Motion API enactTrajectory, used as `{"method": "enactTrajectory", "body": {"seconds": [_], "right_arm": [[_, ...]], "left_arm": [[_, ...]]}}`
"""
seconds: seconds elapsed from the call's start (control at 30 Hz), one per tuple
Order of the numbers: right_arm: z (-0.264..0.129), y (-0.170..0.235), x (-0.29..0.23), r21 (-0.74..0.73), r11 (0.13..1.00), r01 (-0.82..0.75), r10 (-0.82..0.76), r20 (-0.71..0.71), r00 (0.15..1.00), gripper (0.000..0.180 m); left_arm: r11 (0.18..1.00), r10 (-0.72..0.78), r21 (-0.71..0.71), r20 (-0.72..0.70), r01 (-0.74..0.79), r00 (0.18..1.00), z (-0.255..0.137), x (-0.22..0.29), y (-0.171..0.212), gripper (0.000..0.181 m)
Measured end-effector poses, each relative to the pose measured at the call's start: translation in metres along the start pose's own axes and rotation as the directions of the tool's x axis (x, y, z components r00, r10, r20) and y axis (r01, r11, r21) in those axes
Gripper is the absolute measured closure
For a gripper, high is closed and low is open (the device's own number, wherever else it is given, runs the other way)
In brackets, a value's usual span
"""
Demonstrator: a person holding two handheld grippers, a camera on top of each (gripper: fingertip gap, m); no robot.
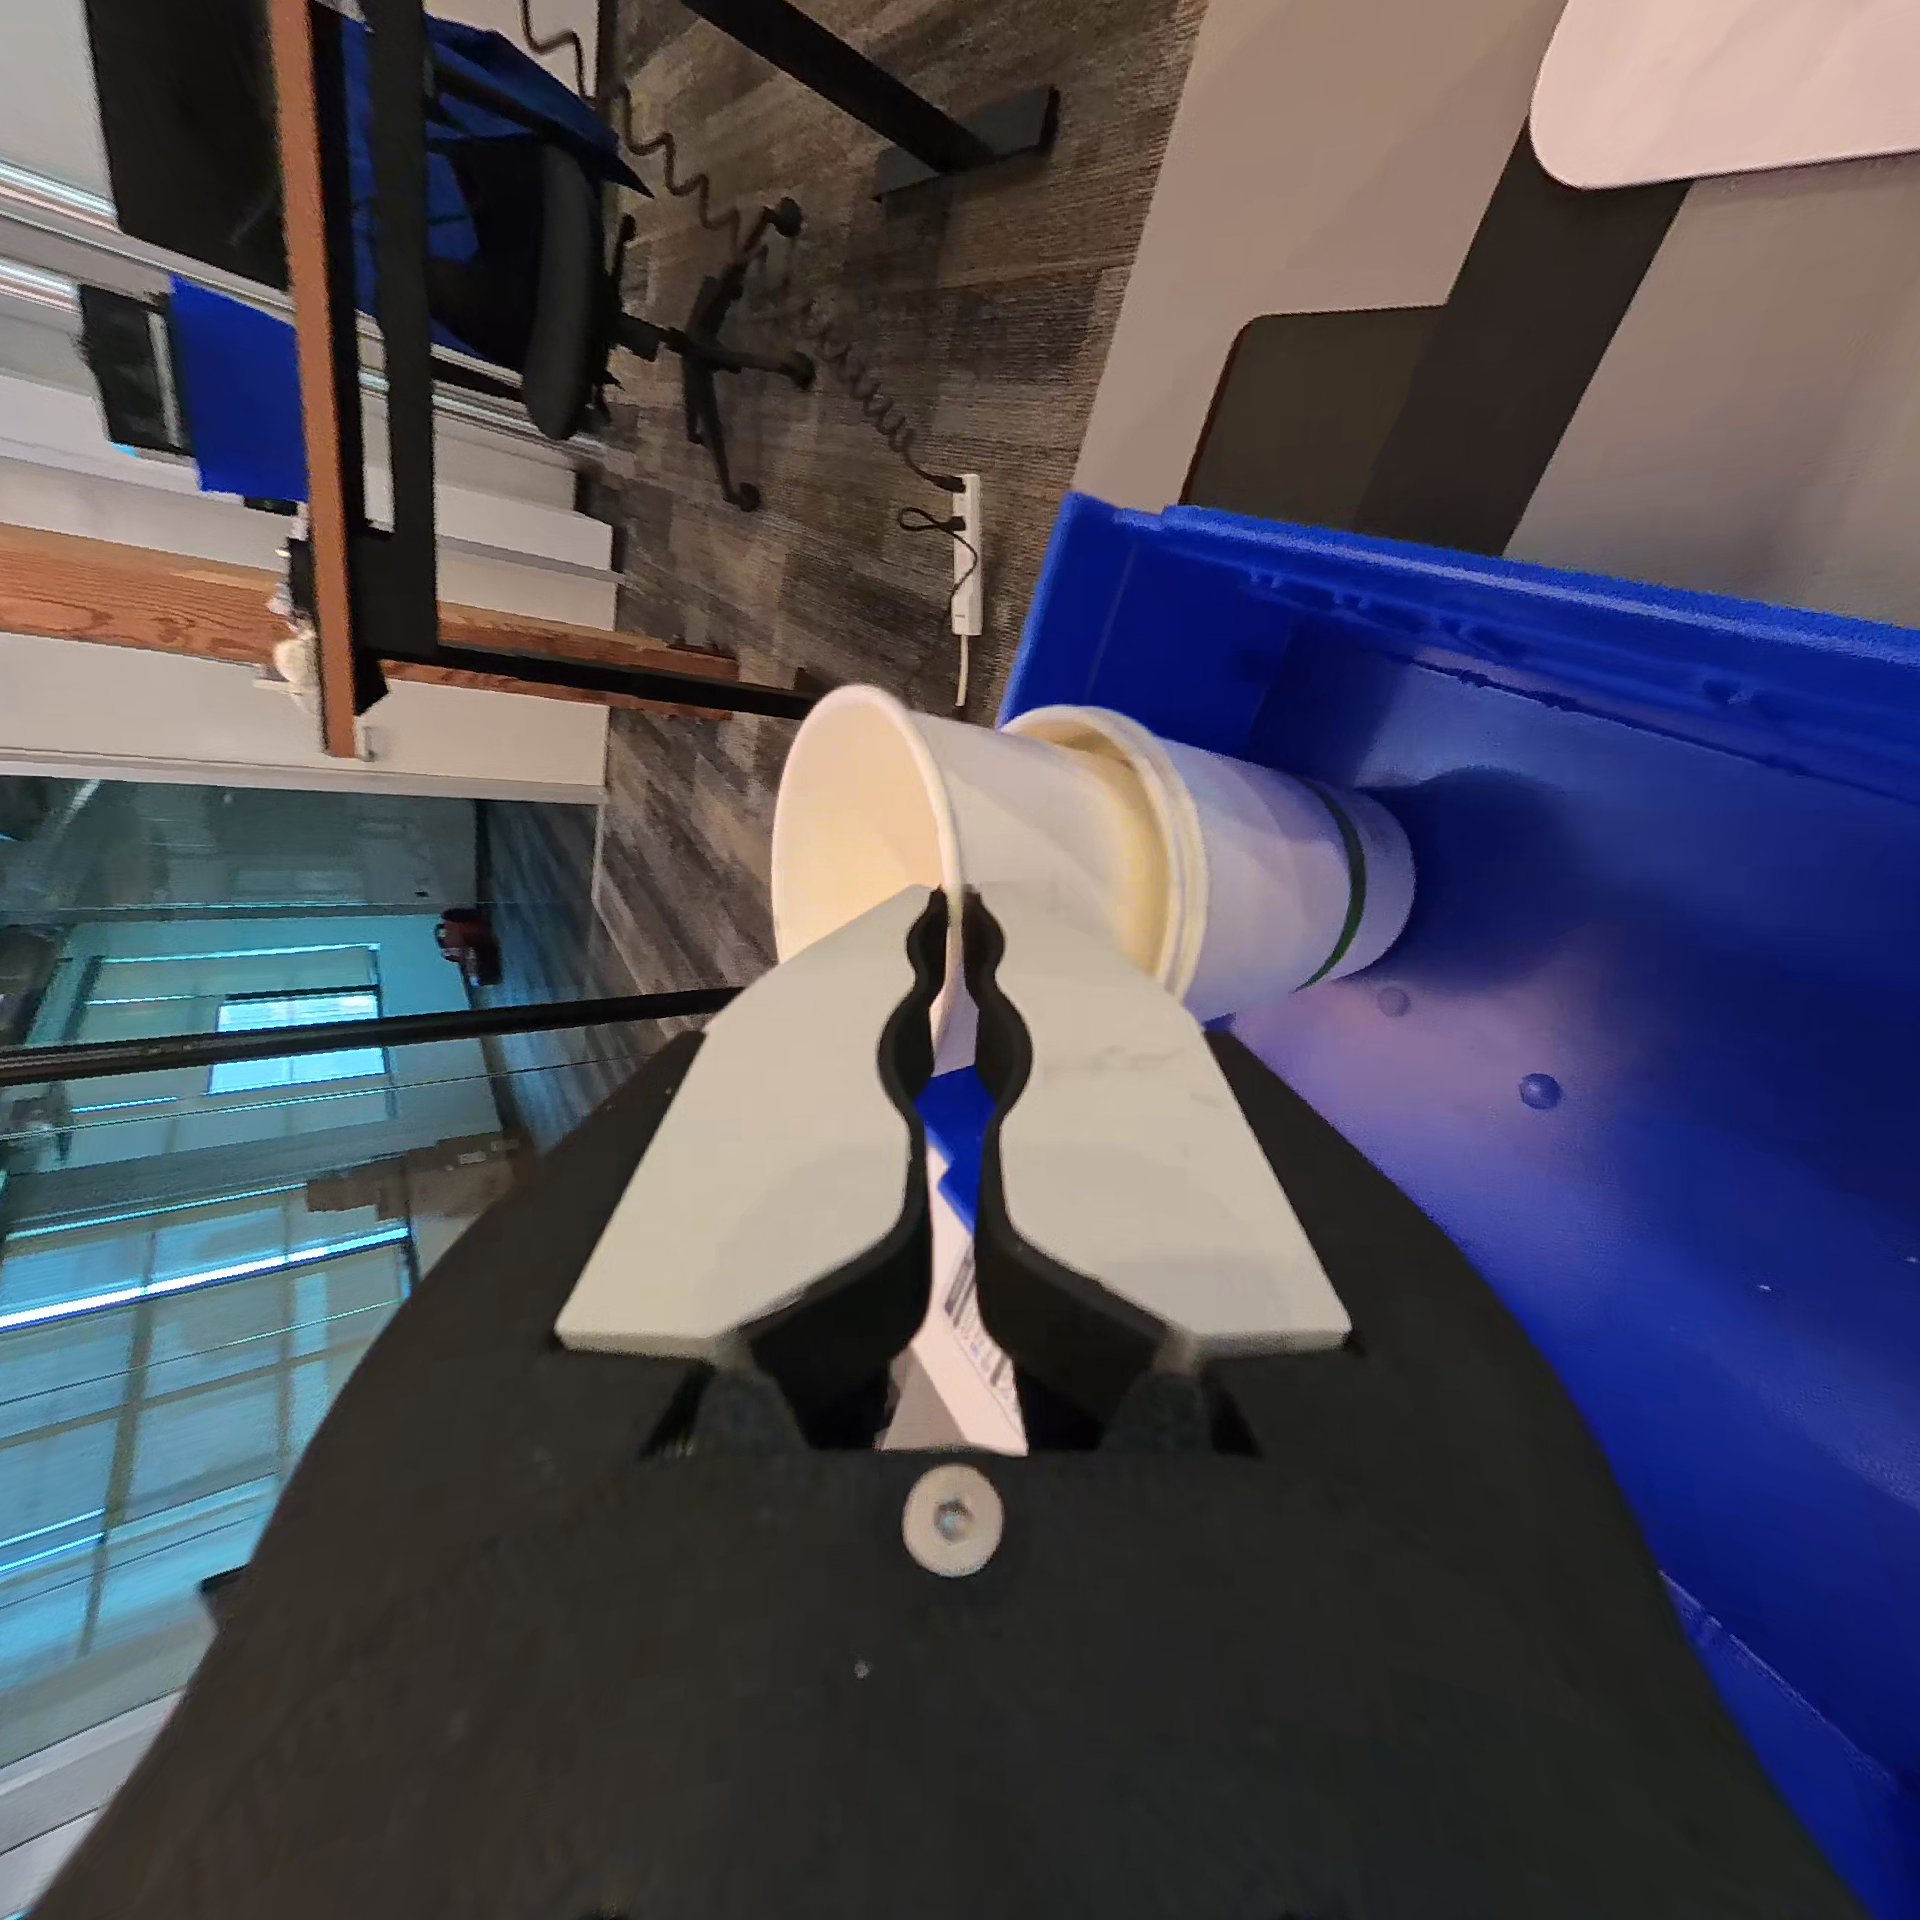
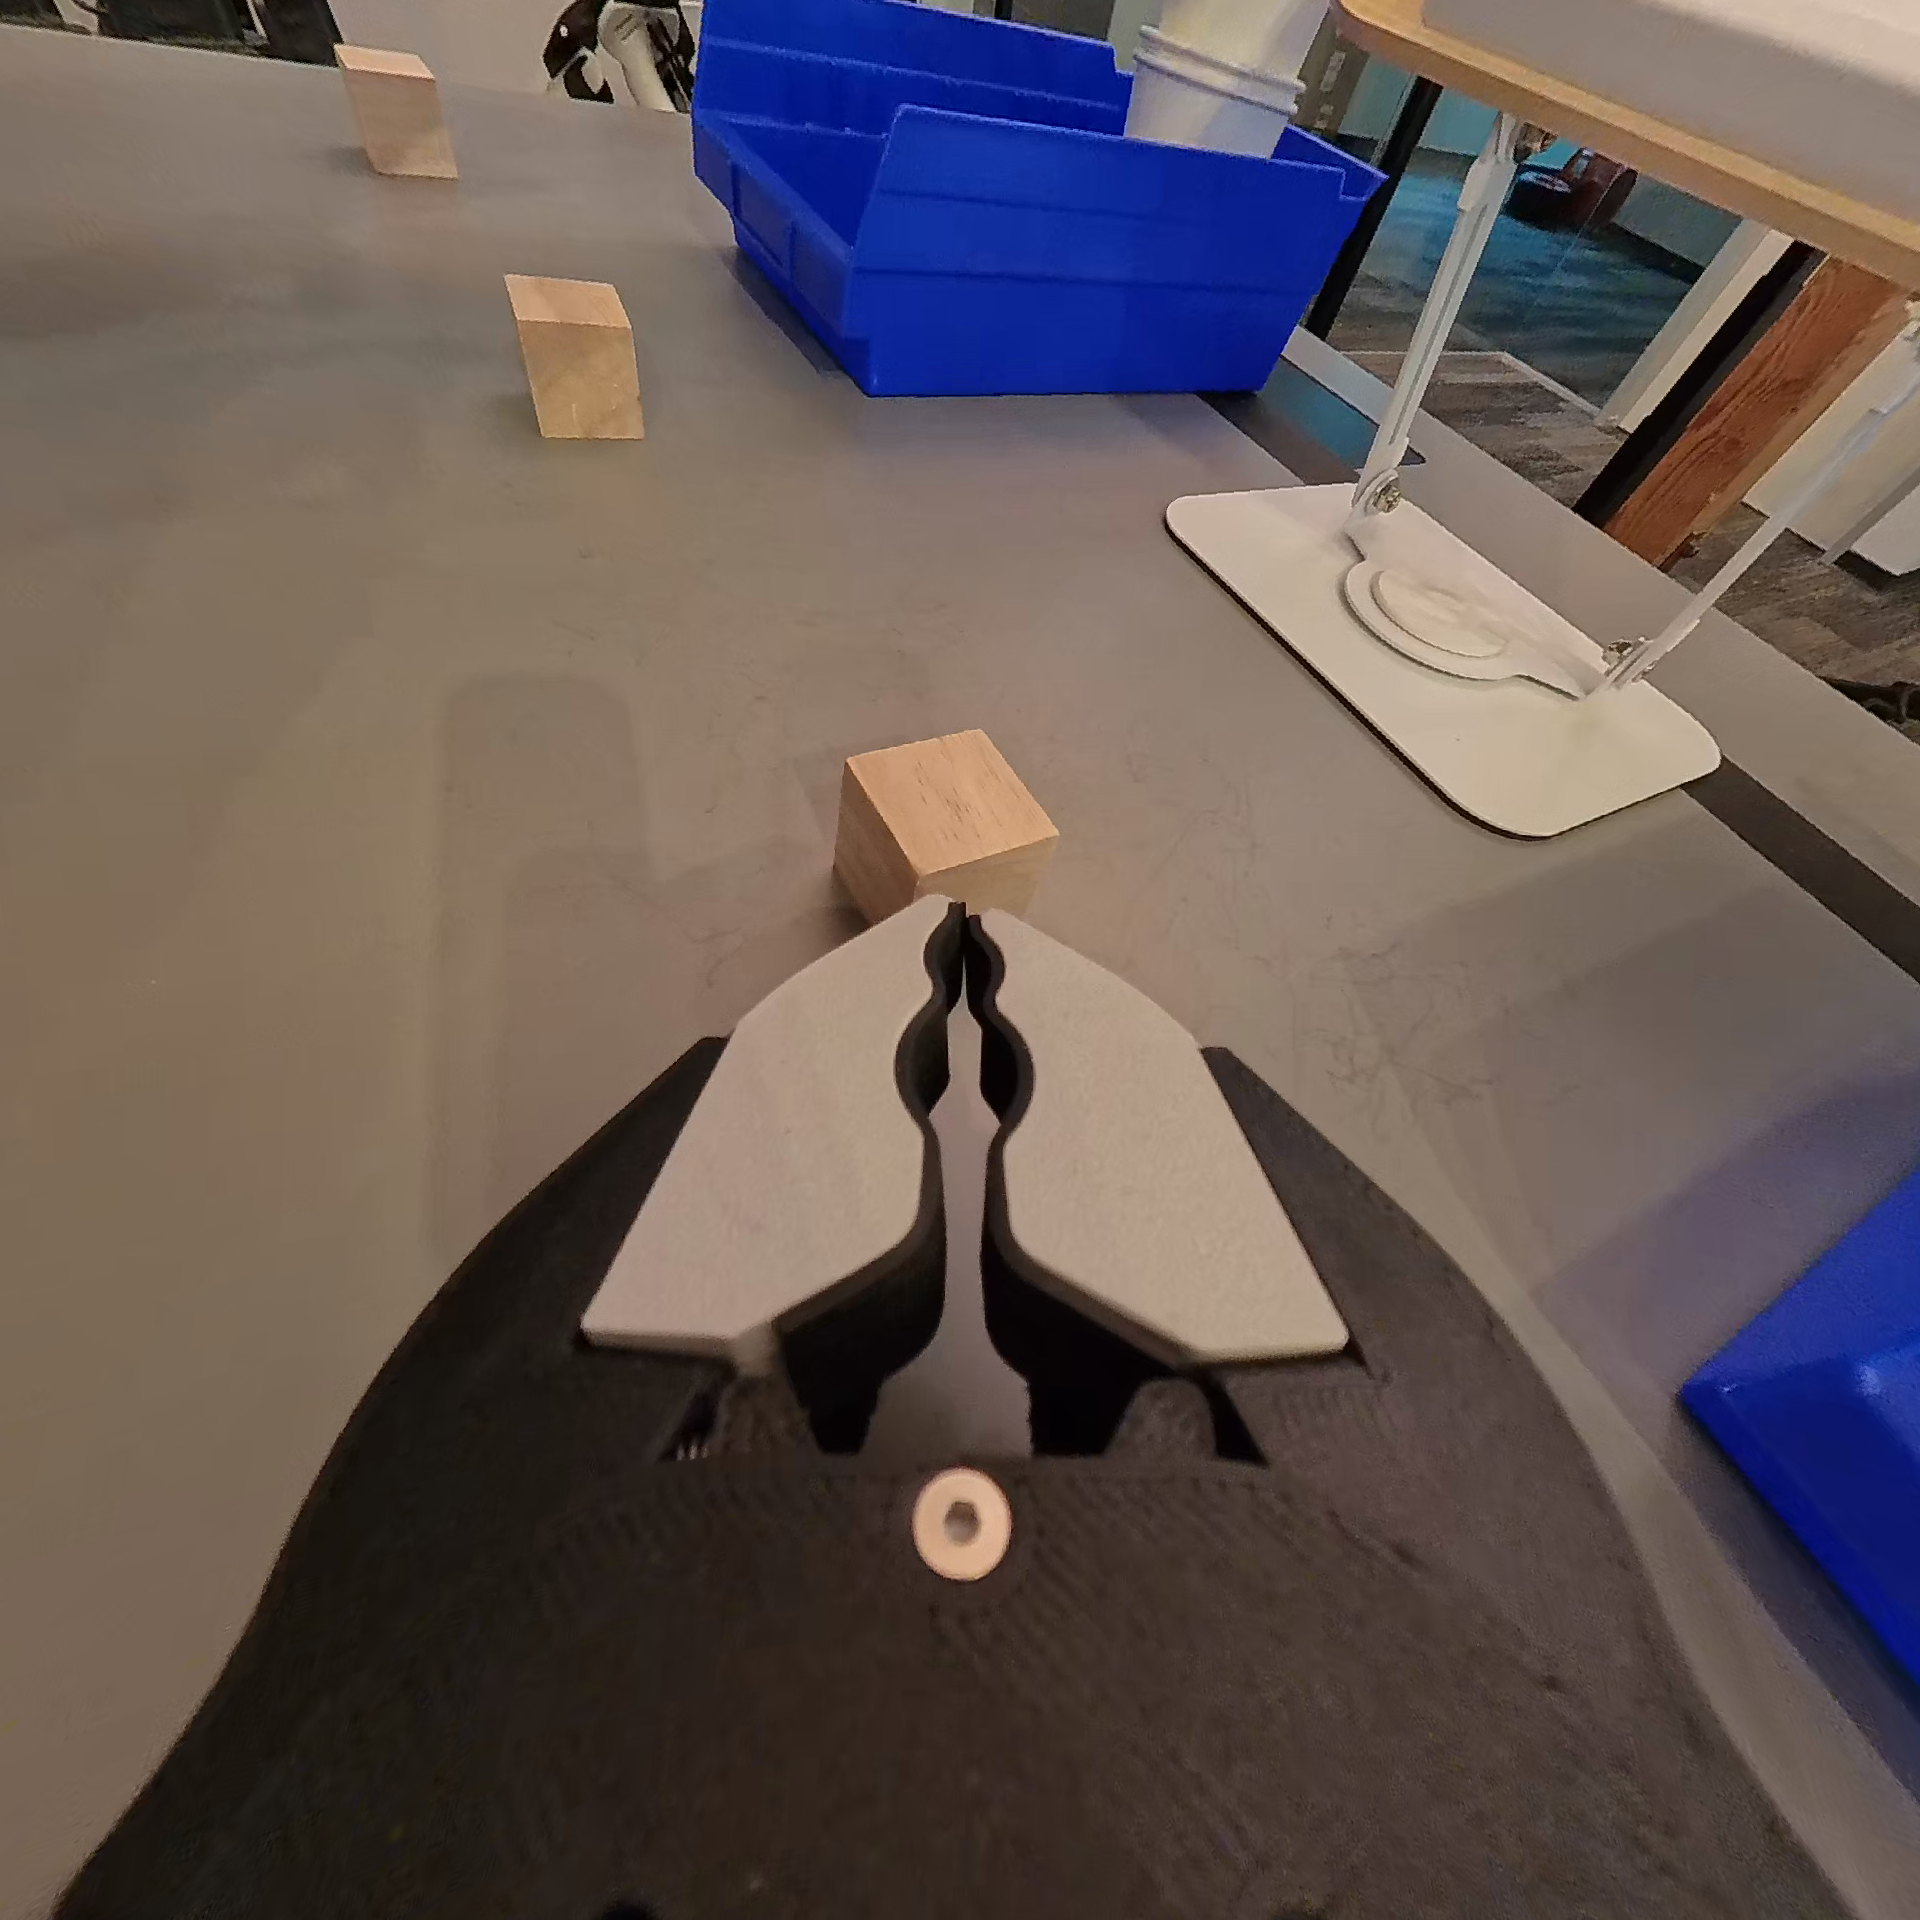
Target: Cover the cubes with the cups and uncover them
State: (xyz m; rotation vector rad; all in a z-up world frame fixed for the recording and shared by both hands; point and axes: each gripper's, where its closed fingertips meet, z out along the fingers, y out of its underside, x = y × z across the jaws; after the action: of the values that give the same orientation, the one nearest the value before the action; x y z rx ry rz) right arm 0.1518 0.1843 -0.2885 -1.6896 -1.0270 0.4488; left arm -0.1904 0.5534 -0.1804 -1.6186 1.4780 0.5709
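Observation:
My left gripper [image 1: 954, 906] is shut on the rim of a white paper cup [image 1: 997, 821], whose base still sits partly inside a stack of white cups [image 1: 1268, 883] standing in a blue bin [image 1: 1621, 1018]. The left wrist view is rolled sideways. My right gripper [image 2: 961, 916] is shut and empty, low over the grey table [image 2: 312, 727], just short of a wooden cube [image 2: 943, 821]. A second cube [image 2: 577, 355] and a third cube [image 2: 397, 110] stand farther off to the left. The cup stack [image 2: 1210, 99] shows in the blue bin [image 2: 1018, 249] at the back.
A white stand base [image 2: 1455, 665] with thin white legs sits on the table at the right. Another blue bin corner [image 2: 1829, 1444] is at the near right. The table edge runs along the right. An office chair [image 1: 592, 301] and desks lie beyond, on the carpet.

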Motion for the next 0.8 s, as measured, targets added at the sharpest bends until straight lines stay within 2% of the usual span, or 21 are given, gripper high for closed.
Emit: {"method": "enactTrajectory", "body": {"seconds": [0.03, 0.4, 0.57, 0.7, 0.8], "right_arm": [[0.000, 0.000, 0.000, 0.000, 1.000, 0.000, 0.000, 0.000, 1.000, 0.180], [-0.001, -0.001, 0.000, 0.008, 1.000, 0.000, 0.000, 0.003, 1.000, 0.180], [-0.001, -0.002, 0.000, 0.015, 1.000, 0.000, 0.000, 0.003, 1.000, 0.180], [-0.003, -0.004, 0.002, 0.031, 1.000, -0.005, 0.005, -0.009, 1.000, 0.180], [-0.006, -0.007, 0.007, 0.060, 0.998, -0.024, 0.026, -0.030, 0.999, 0.178]], "left_arm": [[1.000, 0.010, 0.000, 0.015, -0.010, 1.000, -0.003, -0.003, -0.002, 0.178], [0.998, 0.047, 0.038, 0.134, -0.052, 0.990, -0.046, -0.035, -0.026, 0.178], [0.996, 0.020, 0.077, 0.183, -0.035, 0.983, -0.078, -0.045, -0.038, 0.178], [0.979, -0.107, 0.190, 0.197, 0.069, 0.975, -0.120, -0.049, -0.051, 0.178], [0.929, -0.252, 0.314, 0.149, 0.195, 0.956, -0.156, -0.044, -0.064, 0.178]]}}
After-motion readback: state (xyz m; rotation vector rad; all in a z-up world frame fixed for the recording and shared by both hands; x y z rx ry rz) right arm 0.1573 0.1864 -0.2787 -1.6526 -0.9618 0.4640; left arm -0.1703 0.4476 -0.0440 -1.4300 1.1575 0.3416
